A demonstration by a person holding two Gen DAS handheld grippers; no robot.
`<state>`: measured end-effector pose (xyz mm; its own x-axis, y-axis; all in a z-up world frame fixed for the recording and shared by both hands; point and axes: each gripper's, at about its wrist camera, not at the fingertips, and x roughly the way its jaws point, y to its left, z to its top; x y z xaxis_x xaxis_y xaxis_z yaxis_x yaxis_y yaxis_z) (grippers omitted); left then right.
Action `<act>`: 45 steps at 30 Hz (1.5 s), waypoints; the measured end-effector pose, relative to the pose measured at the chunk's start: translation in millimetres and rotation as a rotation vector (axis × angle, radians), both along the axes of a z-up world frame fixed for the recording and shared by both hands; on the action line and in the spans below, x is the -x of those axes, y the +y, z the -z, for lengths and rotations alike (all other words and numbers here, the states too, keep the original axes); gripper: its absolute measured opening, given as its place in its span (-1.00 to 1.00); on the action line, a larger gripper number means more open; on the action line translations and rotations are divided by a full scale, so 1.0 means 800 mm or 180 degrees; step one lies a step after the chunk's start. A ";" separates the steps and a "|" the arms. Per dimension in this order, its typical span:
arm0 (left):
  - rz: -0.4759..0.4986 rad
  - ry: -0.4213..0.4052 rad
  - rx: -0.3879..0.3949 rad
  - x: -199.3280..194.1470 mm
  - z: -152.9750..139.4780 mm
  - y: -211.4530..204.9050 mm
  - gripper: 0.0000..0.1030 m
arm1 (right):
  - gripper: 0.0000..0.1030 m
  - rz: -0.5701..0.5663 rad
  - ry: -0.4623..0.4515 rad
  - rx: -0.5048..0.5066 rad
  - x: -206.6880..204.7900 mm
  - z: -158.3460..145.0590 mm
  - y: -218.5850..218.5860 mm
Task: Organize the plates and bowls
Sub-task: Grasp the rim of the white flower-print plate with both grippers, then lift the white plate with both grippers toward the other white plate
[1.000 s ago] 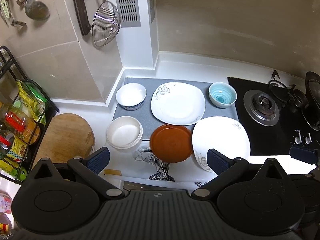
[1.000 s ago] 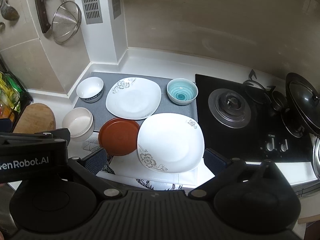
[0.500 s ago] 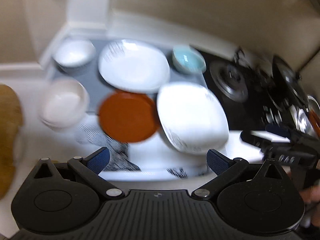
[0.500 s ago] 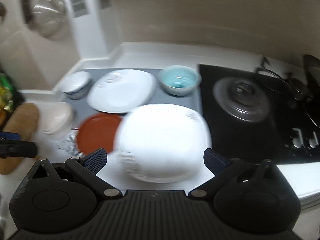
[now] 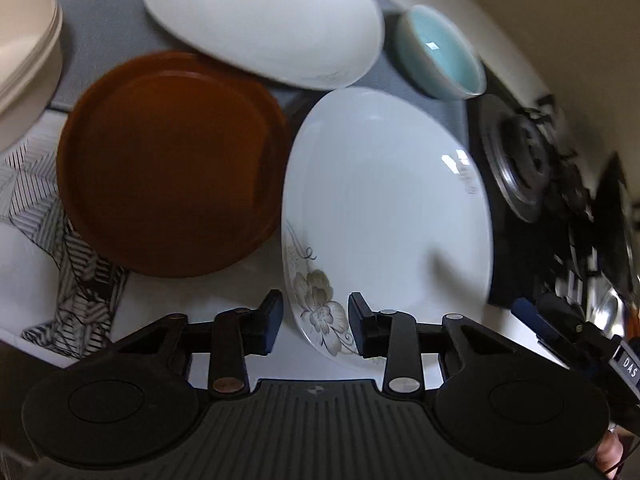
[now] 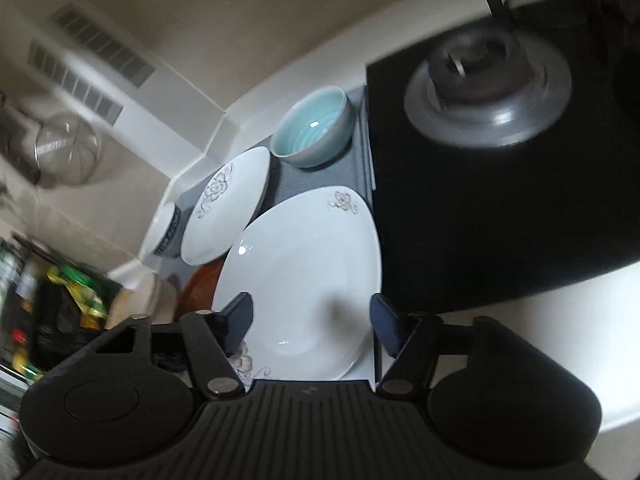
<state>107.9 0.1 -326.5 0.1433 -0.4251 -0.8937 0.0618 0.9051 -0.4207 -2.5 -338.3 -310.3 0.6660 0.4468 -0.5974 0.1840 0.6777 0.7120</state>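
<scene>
A white square plate with a grey flower (image 5: 384, 200) lies on the counter beside a brown round plate (image 5: 168, 164). My left gripper (image 5: 316, 326) is low over the white plate's near flowered corner, jaws partly closed with the corner between them, a gap on each side. My right gripper (image 6: 312, 320) is open, tilted, straddling the same white plate (image 6: 304, 280) from its right side. A second white plate (image 5: 264, 20), a teal bowl (image 5: 440, 56), a cream bowl (image 5: 24, 52) and a blue-rimmed white bowl (image 6: 164, 232) sit behind.
A black gas hob with a burner (image 6: 488, 96) is right of the plates. A grey mat (image 5: 104, 40) and a patterned cloth (image 5: 48, 248) lie under the dishes. A rack with packets (image 6: 60, 300) stands at the left. A strainer (image 6: 68, 152) hangs on the wall.
Both grippers have dropped fast from a high view to close over the near white plate. The left jaws have narrowed around its flowered corner. The right gripper has tilted.
</scene>
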 end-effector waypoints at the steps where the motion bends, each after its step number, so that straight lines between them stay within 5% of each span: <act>1: -0.0022 -0.0006 -0.0053 -0.001 0.001 -0.005 -0.42 | 0.27 0.0016 0.0027 -0.0050 -0.004 0.008 -0.005; 7: -0.0325 0.0085 -0.0272 -0.016 0.010 -0.022 -0.40 | 0.05 -0.0134 0.0156 -0.0262 -0.029 0.049 -0.021; 13: -0.0583 0.0042 -0.0397 -0.017 0.005 -0.025 -0.45 | -0.86 -0.0255 0.0246 -0.0221 -0.046 0.066 -0.023; 14: -0.0613 0.0011 -0.0408 -0.012 0.003 -0.026 -0.46 | -0.89 -0.0262 0.0266 -0.0212 -0.048 0.066 -0.023; 19: -0.0595 -0.0009 -0.0379 0.004 -0.007 -0.023 -0.55 | -0.89 -0.0388 0.0235 0.0087 -0.042 0.042 -0.024; 24: -0.0753 0.0089 -0.0306 -0.010 0.006 -0.023 -0.46 | -0.89 -0.0376 0.0244 -0.0040 -0.048 0.046 -0.038; 30: -0.0717 -0.0124 -0.0506 -0.027 0.002 -0.043 -0.39 | -0.83 -0.0438 0.0246 -0.0053 -0.068 0.055 -0.040; 41: -0.0775 -0.0011 -0.0154 -0.012 0.007 -0.017 -0.40 | -0.75 -0.0656 0.0292 -0.0151 -0.074 0.062 -0.040; 45: -0.0720 -0.0036 -0.0296 -0.014 0.000 -0.030 -0.40 | -0.75 -0.0675 0.0280 -0.0056 -0.073 0.059 -0.032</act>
